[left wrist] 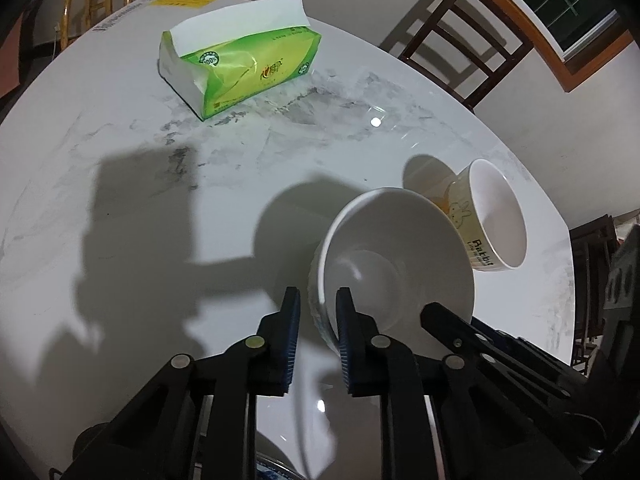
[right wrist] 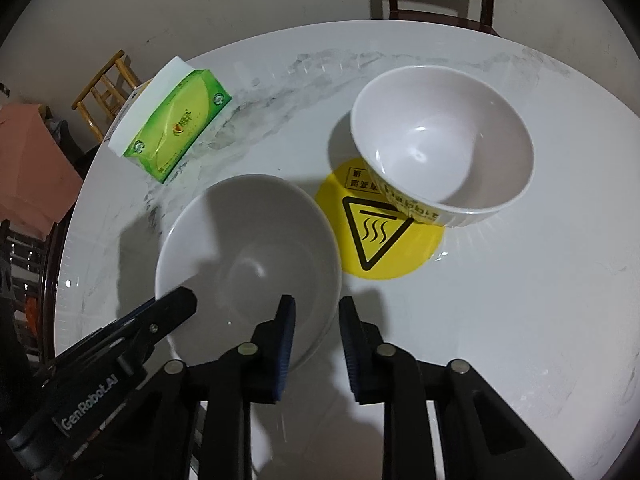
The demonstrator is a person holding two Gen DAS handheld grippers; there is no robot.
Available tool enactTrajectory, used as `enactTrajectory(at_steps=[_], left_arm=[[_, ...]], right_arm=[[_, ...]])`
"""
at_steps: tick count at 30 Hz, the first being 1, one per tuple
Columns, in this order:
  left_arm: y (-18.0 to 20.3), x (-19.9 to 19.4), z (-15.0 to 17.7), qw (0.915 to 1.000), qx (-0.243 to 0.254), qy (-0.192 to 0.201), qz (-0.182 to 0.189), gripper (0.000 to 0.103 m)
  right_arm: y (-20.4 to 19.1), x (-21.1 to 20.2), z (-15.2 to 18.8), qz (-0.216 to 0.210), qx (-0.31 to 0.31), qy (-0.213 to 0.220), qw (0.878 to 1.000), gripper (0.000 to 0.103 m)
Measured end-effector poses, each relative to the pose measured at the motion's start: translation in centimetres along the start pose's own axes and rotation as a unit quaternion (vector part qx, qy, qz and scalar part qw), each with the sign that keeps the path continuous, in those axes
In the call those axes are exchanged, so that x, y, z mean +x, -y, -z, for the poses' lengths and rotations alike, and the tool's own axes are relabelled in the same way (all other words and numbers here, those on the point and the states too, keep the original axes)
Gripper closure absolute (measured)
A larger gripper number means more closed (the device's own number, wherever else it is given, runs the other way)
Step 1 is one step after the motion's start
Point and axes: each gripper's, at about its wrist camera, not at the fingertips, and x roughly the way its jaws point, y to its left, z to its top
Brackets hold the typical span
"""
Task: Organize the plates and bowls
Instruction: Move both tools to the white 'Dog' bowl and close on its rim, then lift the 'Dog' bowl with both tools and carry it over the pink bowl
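While both grippers [left wrist: 318, 312] [right wrist: 318, 320] seemingly pinch the white bowl [right wrist: 248, 256]; rabbit bowl [right wrist: 442, 144] beside.

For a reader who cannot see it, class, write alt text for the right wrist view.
Two tools grip a plain white bowl on a marble table: the right tool on its near rim, the left tool from the left. Behind it are a rabbit-print bowl on a yellow warning sticker and a green tissue pack.

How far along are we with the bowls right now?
Done: nothing looks stacked yet. In hand: the left tool and right tool each pinch the rim of the plain white bowl from opposite sides. Left: the rabbit bowl stands apart on the table, not yet nested with it.
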Motion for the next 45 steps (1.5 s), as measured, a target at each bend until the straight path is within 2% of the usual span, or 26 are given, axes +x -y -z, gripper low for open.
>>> enactTrajectory(at_steps=[6, 15, 31, 39, 45], left_arm=[[0.1, 0.0, 0.2, 1.0, 0.003, 0.003, 0.004, 0.093], [-0.3, -1.9, 1.3, 1.0, 0.005, 0.005, 0.002, 0.093], [1.4, -8.4, 5.2, 0.9984, 0.041, 0.037, -0.015, 0.093], [3.6, -11.1, 8.4, 0.9971, 0.065, 0.041, 0.0, 0.093], [6.1, -12.3, 11.7, 0.9951, 0.092, 0.035, 0.011, 0.093]], right_arm=[[0.6, 0.0, 0.3, -0.014, 0.02, -0.001, 1.0, 0.086], [-0.3, -1.1, 1.8, -0.024, 0.012, -0.005, 1.0, 0.086], [-1.4, -8.3, 6.1, -0.042, -0.009, 0.035, 0.998, 0.085], [0.3, -12.8, 9.9, -0.039, -0.011, 0.064, 0.997, 0.085], [2.5, -14.8, 13.1, -0.029, -0.004, 0.071, 0.997, 0.085]])
